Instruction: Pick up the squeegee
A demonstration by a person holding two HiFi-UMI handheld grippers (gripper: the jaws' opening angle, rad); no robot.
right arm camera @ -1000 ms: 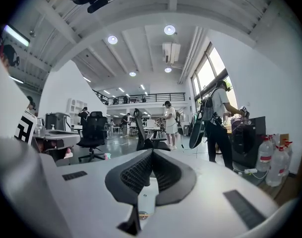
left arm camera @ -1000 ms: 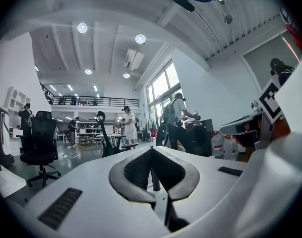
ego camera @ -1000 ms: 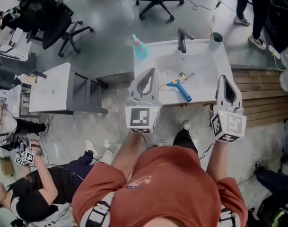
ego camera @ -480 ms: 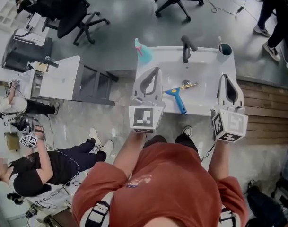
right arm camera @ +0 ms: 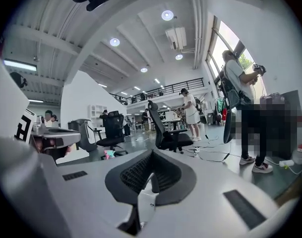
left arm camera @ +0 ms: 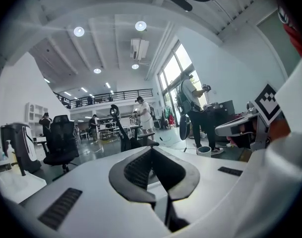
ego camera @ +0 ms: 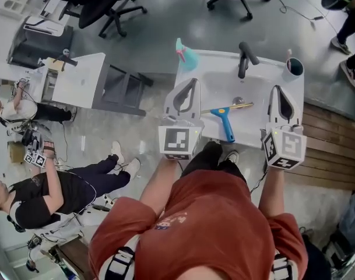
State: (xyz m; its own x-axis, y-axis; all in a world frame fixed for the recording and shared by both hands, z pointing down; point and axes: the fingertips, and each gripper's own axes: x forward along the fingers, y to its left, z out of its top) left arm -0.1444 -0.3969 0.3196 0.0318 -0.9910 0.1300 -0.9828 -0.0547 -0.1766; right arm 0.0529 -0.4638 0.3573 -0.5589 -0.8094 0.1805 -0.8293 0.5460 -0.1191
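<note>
Head view showed the squeegee [ego camera: 225, 123] lying flat in the white sink basin [ego camera: 215, 77], just below the faucet [ego camera: 243, 60]. Its blue handle pointed toward the person, and its blade bar lay across the far end. It looked light and rigid, with a plastic handle that was probably slick if wet. The middle of the handle seemed the best place to grip, clear of the soft blade edge. Left gripper [ego camera: 190, 84] and right gripper [ego camera: 276, 91] each had jaws pressed together on nothing, flanking the squeegee.

Faucet [ego camera: 245, 57] (behind) and cup [ego camera: 294, 66] edge the open sink [ego camera: 215, 80].
</note>
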